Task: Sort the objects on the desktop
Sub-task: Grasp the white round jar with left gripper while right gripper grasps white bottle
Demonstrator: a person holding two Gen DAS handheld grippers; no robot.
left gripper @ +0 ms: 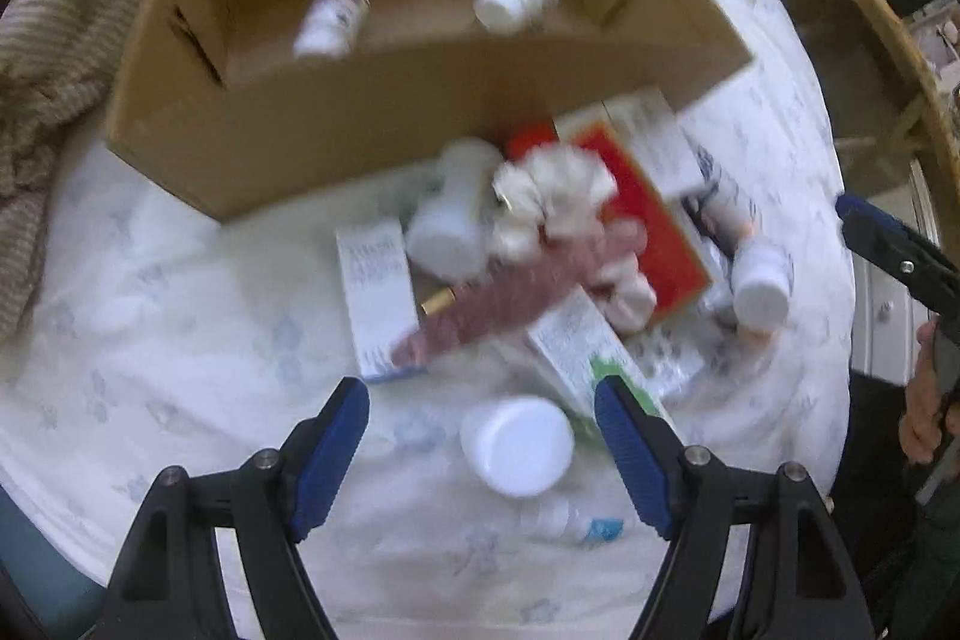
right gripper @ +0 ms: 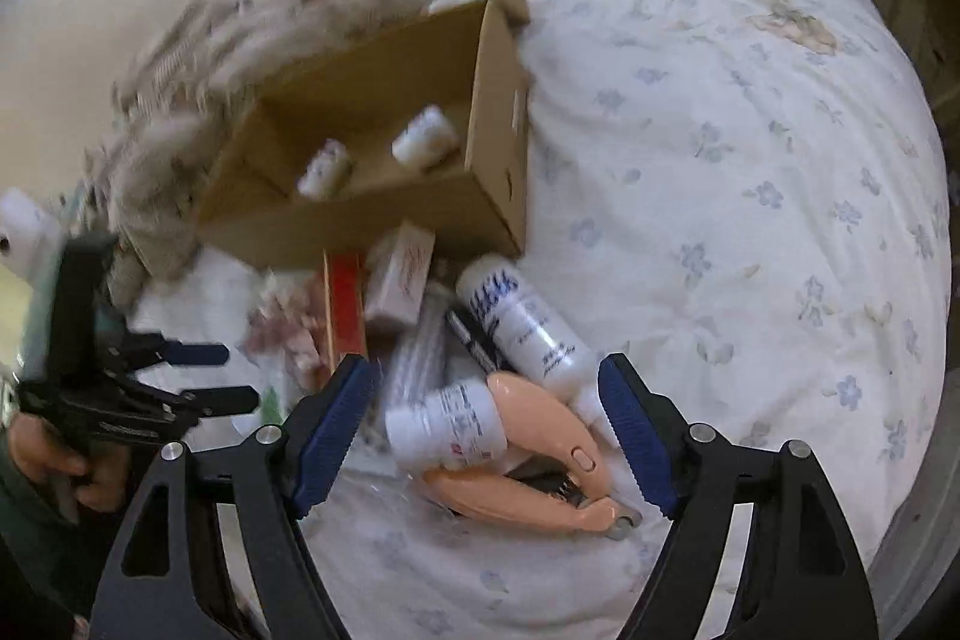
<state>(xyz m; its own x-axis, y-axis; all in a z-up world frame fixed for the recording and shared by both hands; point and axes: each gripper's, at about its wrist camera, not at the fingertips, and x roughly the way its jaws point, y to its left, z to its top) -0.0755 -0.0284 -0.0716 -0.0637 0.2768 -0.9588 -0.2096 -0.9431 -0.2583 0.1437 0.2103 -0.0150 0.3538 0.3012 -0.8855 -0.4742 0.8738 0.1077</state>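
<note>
Both hand-held grippers are wide apart and carry nothing: my left hand-held gripper (left gripper: 483,433) hangs over a white round lid (left gripper: 517,445), my right hand-held gripper (right gripper: 483,415) over a small white bottle (right gripper: 447,424) and a peach-coloured tool (right gripper: 540,454). I judge I am between picks. Two bottles (left gripper: 333,17) already lie in the cardboard box (left gripper: 384,124) at 12 o'clock on the bed (right gripper: 750,160); the pile just in front of it is not yet sorted. Next I should lower one hand-held gripper squarely around one item, because the things lie against each other.
</note>
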